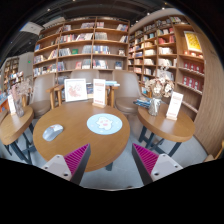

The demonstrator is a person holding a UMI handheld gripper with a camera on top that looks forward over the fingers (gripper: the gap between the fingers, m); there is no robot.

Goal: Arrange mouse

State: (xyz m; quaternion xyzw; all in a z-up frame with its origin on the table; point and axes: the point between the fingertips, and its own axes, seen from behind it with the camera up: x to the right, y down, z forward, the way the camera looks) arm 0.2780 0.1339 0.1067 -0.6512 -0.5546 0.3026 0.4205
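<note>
Two pink-padded fingers of the claw [111,160] are hanging spread and empty, high above the round wooden desk [80,135]. What looks like the small grey mouse [52,129] is lying on its left part, well apart from the fingers, left of a round white-and-blue mat [104,123]. Descending from here, the claw is risking a misaligned approach, nudging the mouse toward the desk's edge.

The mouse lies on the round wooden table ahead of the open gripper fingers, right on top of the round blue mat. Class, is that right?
Not quite. The gripper view shows the mouse on bare wood of the round table, left of the blue mat and apart from it. The gripper is open.
</note>
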